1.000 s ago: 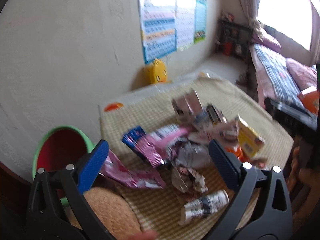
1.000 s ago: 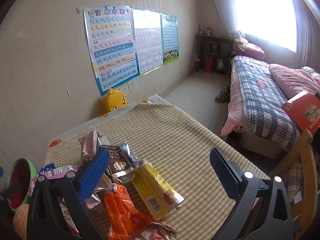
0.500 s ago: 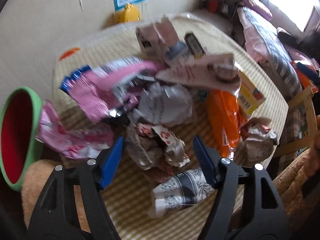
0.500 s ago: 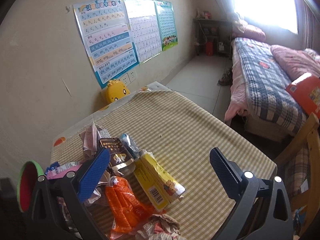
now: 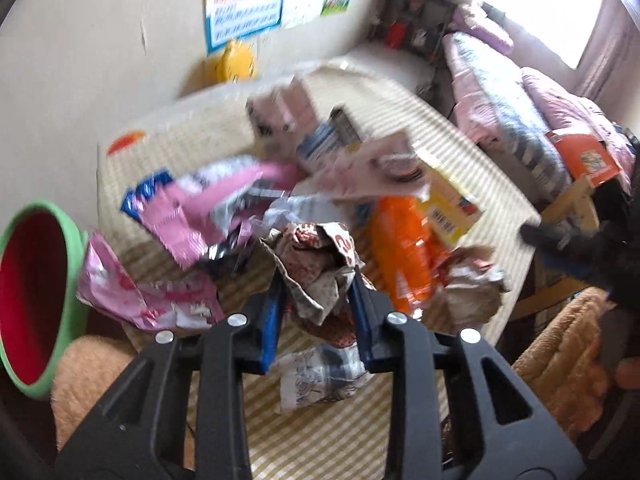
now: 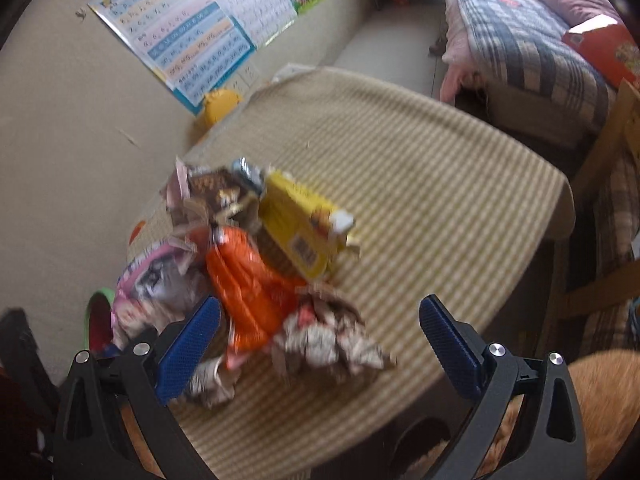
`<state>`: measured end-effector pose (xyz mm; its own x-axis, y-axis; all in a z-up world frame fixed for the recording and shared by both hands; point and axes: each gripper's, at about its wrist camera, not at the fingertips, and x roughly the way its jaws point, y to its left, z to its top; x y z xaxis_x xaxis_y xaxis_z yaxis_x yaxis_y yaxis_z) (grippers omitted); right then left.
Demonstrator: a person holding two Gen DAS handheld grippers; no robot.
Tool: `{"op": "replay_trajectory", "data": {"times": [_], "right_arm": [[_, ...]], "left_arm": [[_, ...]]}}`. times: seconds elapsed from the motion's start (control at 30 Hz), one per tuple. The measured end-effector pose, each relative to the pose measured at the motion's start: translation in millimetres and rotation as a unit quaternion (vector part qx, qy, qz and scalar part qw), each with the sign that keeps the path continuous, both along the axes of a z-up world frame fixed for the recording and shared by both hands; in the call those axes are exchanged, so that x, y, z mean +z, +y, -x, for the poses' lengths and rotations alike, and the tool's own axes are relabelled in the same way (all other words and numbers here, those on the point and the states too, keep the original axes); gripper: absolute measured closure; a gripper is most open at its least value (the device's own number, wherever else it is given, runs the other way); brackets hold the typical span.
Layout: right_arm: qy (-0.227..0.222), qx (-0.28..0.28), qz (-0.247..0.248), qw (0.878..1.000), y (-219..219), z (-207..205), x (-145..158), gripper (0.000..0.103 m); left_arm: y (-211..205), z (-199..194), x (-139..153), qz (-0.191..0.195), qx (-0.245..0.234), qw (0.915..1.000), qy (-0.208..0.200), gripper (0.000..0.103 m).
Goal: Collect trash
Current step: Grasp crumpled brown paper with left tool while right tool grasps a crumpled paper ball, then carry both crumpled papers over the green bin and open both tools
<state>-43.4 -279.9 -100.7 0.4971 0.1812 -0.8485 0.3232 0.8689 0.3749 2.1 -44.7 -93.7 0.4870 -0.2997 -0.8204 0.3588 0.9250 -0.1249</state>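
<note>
One crumpled brown-and-red paper wrapper (image 5: pixel 320 268), lying at the near edge of the heap on the checked yellow tablecloth (image 6: pixel 420 184), is now squeezed between the blue pads of the left gripper (image 5: pixel 316 300), whose jaws have just been closing from fully wide a second ago; the blur makes it hard to be sure, but the pads seem to press the paper on both sides. That looks like the first pickup nearly secured, with lifting and carrying still to do. Around it lie pink foil packets (image 5: pixel 192 216), an orange plastic bag (image 5: pixel 404 248) and a yellow carton (image 6: pixel 300 228). The green-rimmed red bin (image 5: pixel 36 300) waits off the table's left edge. The right gripper (image 6: pixel 320 340) hangs spread wide over another crumpled wad (image 6: pixel 332 340), holding nothing.
</note>
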Motion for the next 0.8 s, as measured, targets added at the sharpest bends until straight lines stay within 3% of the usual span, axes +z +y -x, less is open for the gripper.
{"op": "replay_trajectory", "data": {"times": [0.2,0.3,0.33,0.43,0.47,0.53,0.67,0.8], "right_arm": [[0.030,0.014,0.035,0.999,14.0,-2.3,-18.4,0.008],[0.053,0.019,0.020,0.998,14.2,-6.6,-31.3,0.015],[0.063,0.019,0.007,0.998,13.7,-7.0,-36.4,0.020],[0.073,0.016,-0.028,0.997,10.2,-6.8,-46.2,0.058],[0.068,0.013,-0.035,0.997,8.7,-4.9,-43.7,0.060],[0.036,0.005,-0.033,0.999,6.9,2.4,-26.6,0.067],[-0.042,0.008,-0.003,0.999,16.4,15.0,18.2,0.067],[-0.107,0.063,0.011,0.992,60.5,3.5,61.9,0.067]], "left_arm": [[16.2,1.0,24.7,0.034,0.013,0.9990,-0.027,0.073],[31.1,-1.5,31.8,0.044,0.030,0.9979,-0.036,0.073],[35.8,-2.2,33.5,0.047,0.037,0.9975,-0.037,0.073],[54.9,-5.6,38.7,0.059,0.061,0.9957,-0.037,0.073],[60.8,-6.1,40.6,0.062,0.068,0.9950,-0.038,0.073],[76.3,-7.8,45.0,0.062,0.083,0.9936,-0.045,0.073],[115.0,-10.4,59.7,0.035,0.126,0.9881,-0.081,0.073],[171.3,-21.1,59.3,0.002,0.201,0.9760,-0.084,0.073]]}}
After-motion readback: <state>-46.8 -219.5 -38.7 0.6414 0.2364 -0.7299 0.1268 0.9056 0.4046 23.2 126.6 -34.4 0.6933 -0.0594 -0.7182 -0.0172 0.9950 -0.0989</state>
